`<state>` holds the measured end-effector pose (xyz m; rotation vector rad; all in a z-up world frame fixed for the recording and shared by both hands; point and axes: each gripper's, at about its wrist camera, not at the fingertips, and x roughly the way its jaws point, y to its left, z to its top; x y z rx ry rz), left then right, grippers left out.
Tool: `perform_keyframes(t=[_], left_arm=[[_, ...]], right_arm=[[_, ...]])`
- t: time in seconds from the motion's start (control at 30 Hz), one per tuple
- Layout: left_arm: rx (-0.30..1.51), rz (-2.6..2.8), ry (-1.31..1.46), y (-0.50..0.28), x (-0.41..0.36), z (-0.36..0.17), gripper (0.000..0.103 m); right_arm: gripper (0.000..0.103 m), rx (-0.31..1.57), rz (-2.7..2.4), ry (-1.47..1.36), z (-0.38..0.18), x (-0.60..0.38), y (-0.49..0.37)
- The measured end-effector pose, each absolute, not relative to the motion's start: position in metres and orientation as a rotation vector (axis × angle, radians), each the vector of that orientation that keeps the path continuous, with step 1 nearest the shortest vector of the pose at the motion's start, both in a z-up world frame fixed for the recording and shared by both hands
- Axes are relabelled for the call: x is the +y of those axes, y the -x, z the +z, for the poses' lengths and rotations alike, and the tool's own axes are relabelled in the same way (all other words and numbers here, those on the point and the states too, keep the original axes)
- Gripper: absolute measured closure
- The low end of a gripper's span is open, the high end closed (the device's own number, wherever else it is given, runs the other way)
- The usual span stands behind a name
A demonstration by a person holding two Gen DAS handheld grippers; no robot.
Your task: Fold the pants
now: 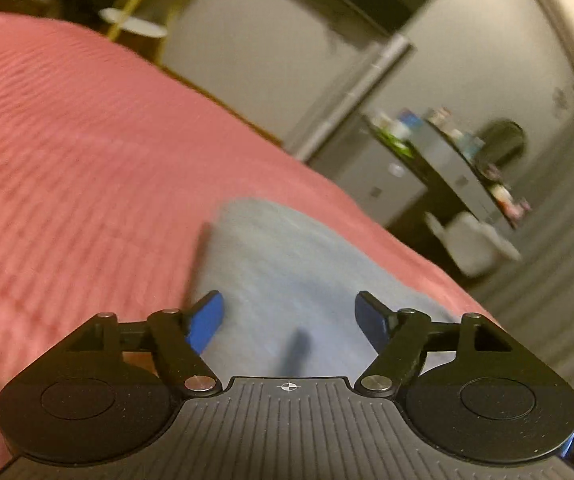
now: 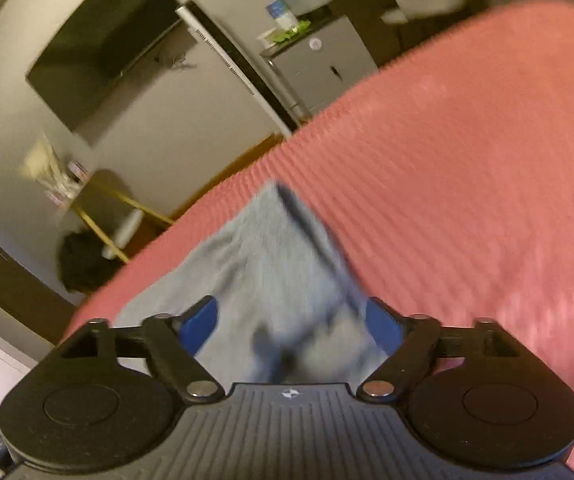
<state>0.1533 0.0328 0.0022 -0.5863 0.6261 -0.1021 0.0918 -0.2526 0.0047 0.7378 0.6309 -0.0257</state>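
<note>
Pants (image 1: 287, 264) lie on the pink bed (image 1: 67, 160) under both your released claws, left (image 1: 289, 316) and right (image 2: 293, 320) (only the right view shows their dark waistband (image 2: 311, 232)).

So the pants (image 1: 287, 272) are lying on the bedspread (image 1: 67, 160), right in front of both my grippers. My left gripper (image 1: 289, 316) sits over the cloth with its fingers spread apart, nothing between them. My right gripper (image 2: 293, 326) is also over the pants (image 2: 255, 264), fingers apart. Behind the bed there's a TV (image 2: 99, 56) on the wall, and a cabinet (image 2: 323, 68) further right.
</note>
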Motion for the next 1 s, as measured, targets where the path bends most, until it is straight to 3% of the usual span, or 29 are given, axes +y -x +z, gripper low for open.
perform_keyframes(t=[0.13,0.23,0.5,0.53,0.57,0.67,0.8,1.0], left_arm=[[0.666,-0.140,0.429,-0.132,0.007,0.003,0.024],[0.699,-0.094,0.420,-0.118,0.009,0.007,0.026],[0.761,-0.080,0.595,-0.074,0.019,-0.010,0.028],[0.761,-0.077,0.609,-0.070,0.020,-0.012,0.028],[0.769,-0.081,0.633,-0.067,0.022,-0.015,0.028],[0.792,-0.084,0.686,-0.069,0.029,-0.024,0.034],[0.763,-0.103,0.753,-0.069,0.036,-0.029,0.034],[0.775,-0.089,0.731,-0.069,0.033,-0.035,0.036]], right_arm=[[0.020,0.666,0.018,-0.922,-0.037,-0.255,-0.072],[0.050,0.621,0.037,-0.955,-0.041,-0.254,-0.071],[0.029,0.621,0.015,-1.022,-0.053,-0.252,-0.098],[0.034,0.625,0.009,-1.002,-0.054,-0.251,-0.100],[0.056,0.633,-0.013,-0.975,-0.054,-0.249,-0.103],[0.070,0.622,-0.006,-0.909,-0.045,-0.244,-0.096],[0.072,0.492,0.112,-0.968,-0.034,-0.246,-0.071],[0.070,0.595,-0.018,-0.893,-0.069,-0.248,-0.076]])
